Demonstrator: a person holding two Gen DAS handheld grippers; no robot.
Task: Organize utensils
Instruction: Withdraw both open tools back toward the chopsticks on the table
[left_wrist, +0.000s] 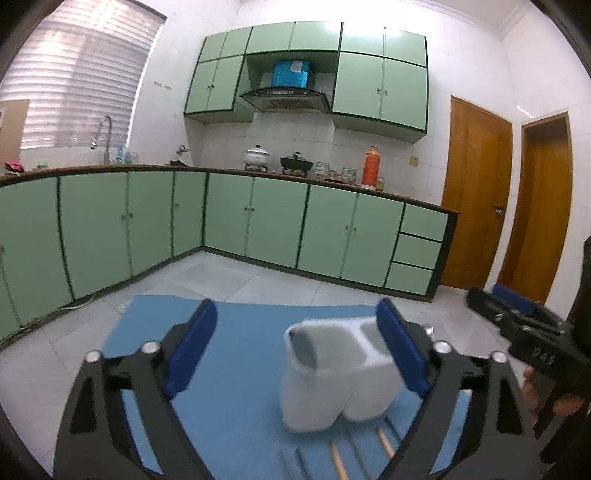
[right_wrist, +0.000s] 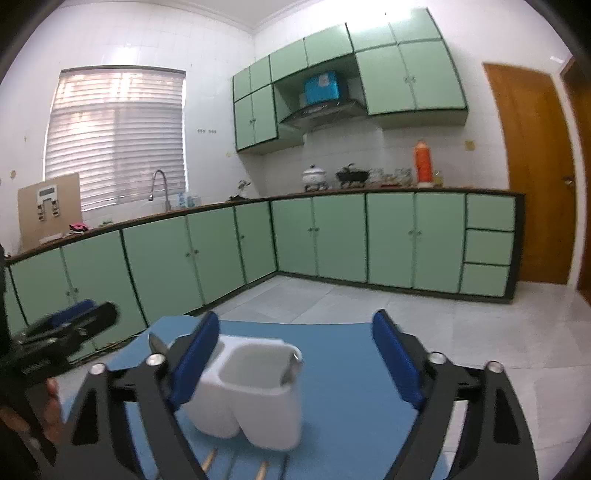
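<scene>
**Utensils lined up by the holder, both tongs wide open**

Utensils (left_wrist: 343, 456) are lying flat on the blue mat (left_wrist: 236, 387), right along its near edge, just in front of the white two-compartment holder (left_wrist: 332, 373). A couple have pale wooden handles, the rest look grey, kinda blurry so can't say which is which. The holder stands upright near the near edge of the mat, and both compartments look hollow from the right wrist view, apart from a small metal bit on the right rim that I can't make out.

Left gripper (left_wrist: 295, 350) hangs above the mat with its blue pads spread far apart, nothing between them but the view of the holder. Right gripper (right_wrist: 295, 354) is the same deal, jaws spread wide, holding nothing. Each one shows up at the side of the other's camera, with the person's hand wrapped around it.

Background is green cabinets (left_wrist: 258, 218) and an orange thermos (left_wrist: 370, 166) on the counter.
</scene>
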